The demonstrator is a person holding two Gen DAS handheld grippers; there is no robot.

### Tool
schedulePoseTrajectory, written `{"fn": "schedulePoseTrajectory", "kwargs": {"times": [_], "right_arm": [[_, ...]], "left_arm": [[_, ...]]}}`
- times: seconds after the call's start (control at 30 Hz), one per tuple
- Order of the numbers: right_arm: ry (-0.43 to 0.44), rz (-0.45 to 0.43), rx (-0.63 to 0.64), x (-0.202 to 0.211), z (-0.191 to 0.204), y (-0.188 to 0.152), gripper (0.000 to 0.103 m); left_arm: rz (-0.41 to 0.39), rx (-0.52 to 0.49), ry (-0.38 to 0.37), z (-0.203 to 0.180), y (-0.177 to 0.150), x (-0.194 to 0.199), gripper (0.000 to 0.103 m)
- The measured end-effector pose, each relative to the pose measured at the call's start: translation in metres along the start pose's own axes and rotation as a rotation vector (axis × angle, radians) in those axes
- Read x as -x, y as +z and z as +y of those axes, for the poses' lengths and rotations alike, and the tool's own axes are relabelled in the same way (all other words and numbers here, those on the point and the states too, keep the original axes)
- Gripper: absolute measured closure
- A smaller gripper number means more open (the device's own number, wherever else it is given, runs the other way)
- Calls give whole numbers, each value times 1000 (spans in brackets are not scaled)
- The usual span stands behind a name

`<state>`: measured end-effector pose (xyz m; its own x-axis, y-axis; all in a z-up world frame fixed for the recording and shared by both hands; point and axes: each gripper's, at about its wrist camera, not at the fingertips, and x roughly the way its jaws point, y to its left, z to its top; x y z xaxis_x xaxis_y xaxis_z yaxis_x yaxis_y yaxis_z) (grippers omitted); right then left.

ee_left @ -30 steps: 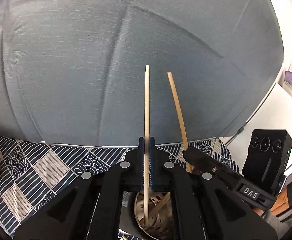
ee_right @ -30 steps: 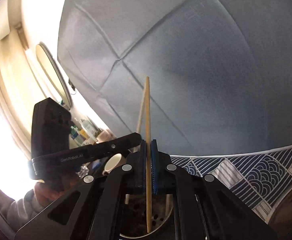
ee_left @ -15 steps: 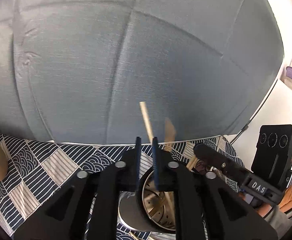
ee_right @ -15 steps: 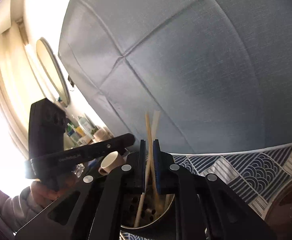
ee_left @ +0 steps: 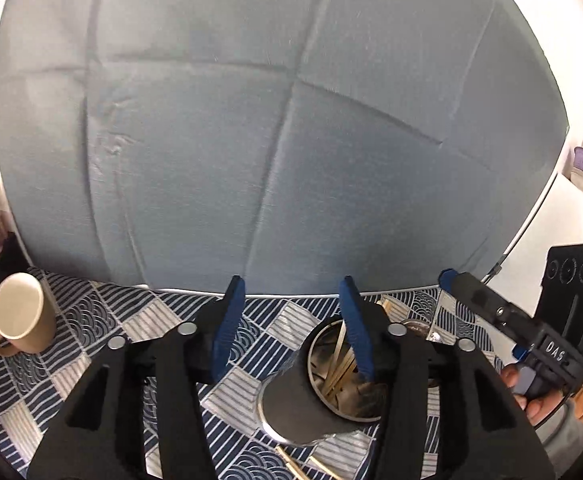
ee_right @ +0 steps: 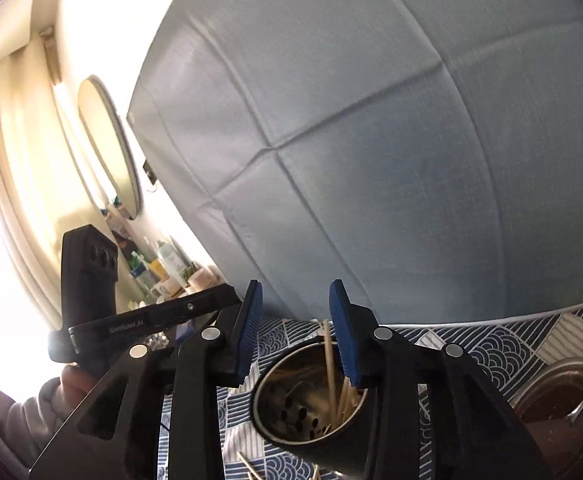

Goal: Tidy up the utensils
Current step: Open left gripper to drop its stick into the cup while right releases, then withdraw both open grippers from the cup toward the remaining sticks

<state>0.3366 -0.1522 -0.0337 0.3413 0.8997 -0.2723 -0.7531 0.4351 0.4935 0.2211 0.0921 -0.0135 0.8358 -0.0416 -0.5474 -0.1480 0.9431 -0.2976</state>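
Left wrist view: my left gripper (ee_left: 289,316) has its jaws opening, and nothing but patterned tablecloth (ee_left: 91,320) shows between the blue pads. My landmark is the metal utensil holder (ee_left: 311,396), which stands just beyond and to the right of this gripper, partly hidden behind its right finger. Chopsticks (ee_left: 337,372) lean inside the holder, long axes running up out of the rim. More loose chopsticks (ee_left: 291,466) lie flat on the cloth on the near side of the holder, at the picture's lower edge. A tan mug (ee_left: 19,320) sits well to the left of the holder. The right gripper (ee_left: 447,278) comes in from the right of the holder, with a hand on its handle. Right wrist view: my right gripper (ee_right: 295,312) also has its jaws opening and grips nothing; one upright chopstick (ee_right: 328,360) in the holder (ee_right: 291,400) shows in the gap without touching a pad. The holder sits directly below and ahead of these fingers. Stray sticks (ee_right: 247,464) lie on the cloth just in front of the holder's base. A glass bowl of something brown (ee_right: 559,404) stands right of the holder. I judge the next pickup lies at those flat sticks near the holder's foot, about equally close to either hand.
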Motion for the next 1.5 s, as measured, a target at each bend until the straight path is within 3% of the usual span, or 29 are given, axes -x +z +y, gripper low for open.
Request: {"fn": "schedulePoseTrajectory", "kwargs": {"times": [0.23,0.37,0.43,0.83,1.03,1.3,1.5], "right_arm": [[-20,21,34,10,21,-3,56],[-36,50,62,14,32,-6,49],[-43,71,73,16,38,-8,40],[-75,169,136,28,61,-36,27],[-82,242,144,33,60,-60,20],[-116,368,170,25,56,-100,19],[-190,466,166,16,43,-132,19]], "left_arm": [[29,-18,59,4,-12,18,30],[52,-14,92,10,-21,25,27],[64,-7,105,13,-26,28,24],[156,33,161,31,-52,37,7],[210,5,188,38,-67,30,6],[350,14,189,46,-98,9,6],[445,37,225,51,-122,-8,6]]}}
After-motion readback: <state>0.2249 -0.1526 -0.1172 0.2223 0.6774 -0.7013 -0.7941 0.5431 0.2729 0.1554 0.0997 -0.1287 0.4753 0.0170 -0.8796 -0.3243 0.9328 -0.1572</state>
